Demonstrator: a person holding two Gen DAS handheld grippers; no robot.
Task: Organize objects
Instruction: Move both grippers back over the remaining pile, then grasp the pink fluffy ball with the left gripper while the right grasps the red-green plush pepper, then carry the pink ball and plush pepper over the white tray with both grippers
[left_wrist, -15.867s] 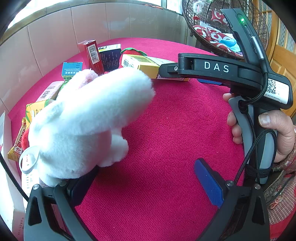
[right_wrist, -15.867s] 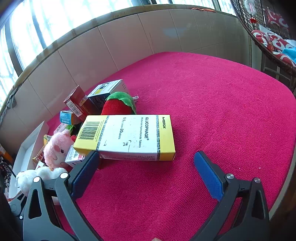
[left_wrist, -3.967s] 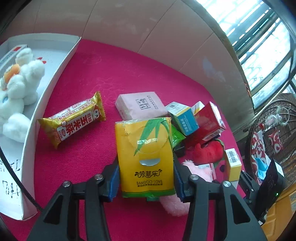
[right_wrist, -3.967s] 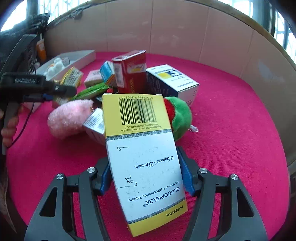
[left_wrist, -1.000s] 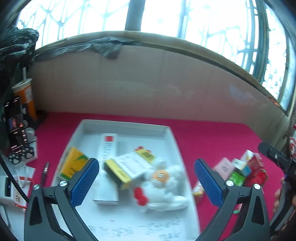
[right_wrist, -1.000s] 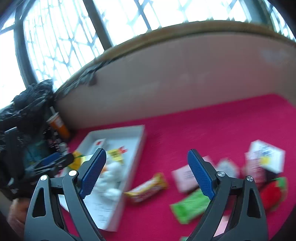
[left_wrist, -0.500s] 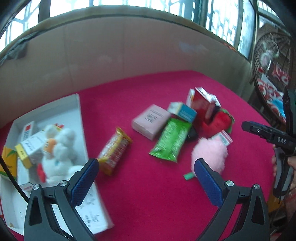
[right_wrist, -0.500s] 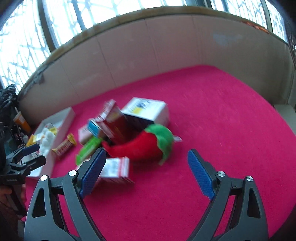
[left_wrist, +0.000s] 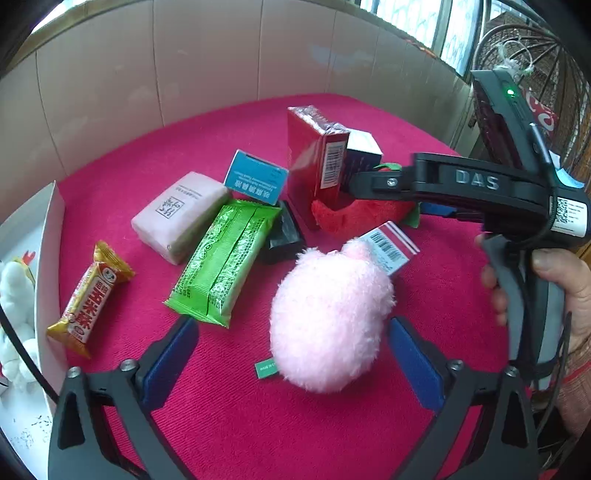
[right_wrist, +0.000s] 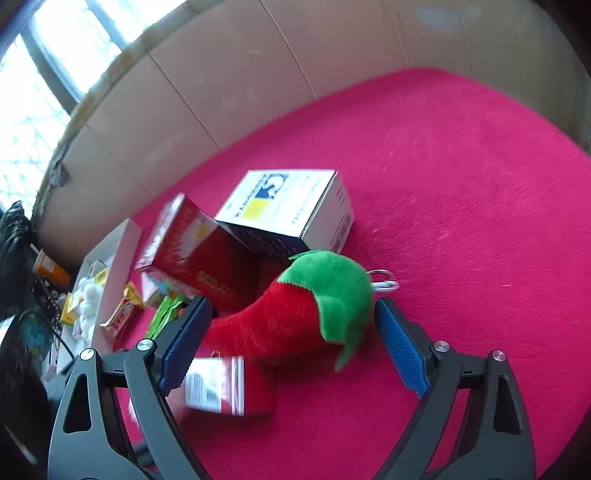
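Observation:
In the left wrist view my left gripper (left_wrist: 293, 356) is open with a pink plush toy (left_wrist: 328, 317) between its blue pads, untouched. My right gripper (right_wrist: 295, 345) is open around a red chili plush with a green cap (right_wrist: 295, 314); it also shows in the left wrist view (left_wrist: 362, 216), under the right gripper's body. A small red and white box (right_wrist: 225, 384) lies by the right gripper's left pad.
On the red cloth (left_wrist: 258, 424) lie a green packet (left_wrist: 225, 262), a pink box (left_wrist: 181, 216), a gold snack bar (left_wrist: 90, 293), a blue box (left_wrist: 255, 182), a tall red box (left_wrist: 316, 166) and a white box (right_wrist: 288, 206). A white tray (left_wrist: 50, 266) stands at left.
Both grippers have moved in close over the pile. The left one now straddles the pink plush, the right one straddles the chili plush. Both stay open.

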